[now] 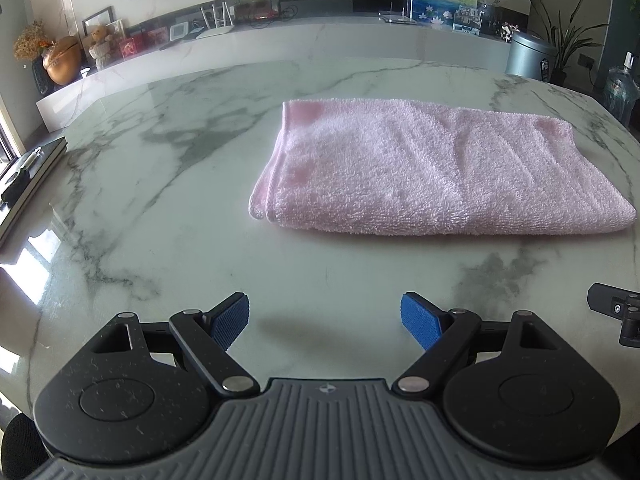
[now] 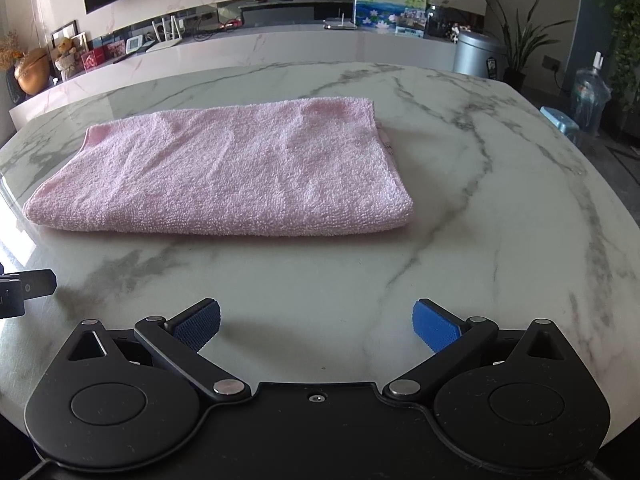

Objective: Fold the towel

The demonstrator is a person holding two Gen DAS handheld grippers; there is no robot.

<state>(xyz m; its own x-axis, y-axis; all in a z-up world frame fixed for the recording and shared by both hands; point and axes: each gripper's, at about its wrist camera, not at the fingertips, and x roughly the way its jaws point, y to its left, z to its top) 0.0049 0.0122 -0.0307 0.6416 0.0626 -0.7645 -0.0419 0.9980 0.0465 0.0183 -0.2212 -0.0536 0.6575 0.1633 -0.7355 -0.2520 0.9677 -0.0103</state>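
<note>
A pink terry towel (image 1: 432,172) lies folded in a flat rectangle on the white marble table (image 1: 168,208). It also shows in the right wrist view (image 2: 224,176), left of centre. My left gripper (image 1: 325,320) is open and empty, low over the table, short of the towel's near left corner. My right gripper (image 2: 316,324) is open and empty, short of the towel's near right part. Part of the right gripper (image 1: 618,312) shows at the right edge of the left view, and part of the left gripper (image 2: 24,290) at the left edge of the right view.
A dark notebook with a pen (image 1: 28,176) lies at the table's left edge. Behind the table runs a long marble shelf (image 1: 320,36) with ornaments. A grey bin (image 2: 476,56), plants and a water bottle (image 2: 590,96) stand on the floor at the right.
</note>
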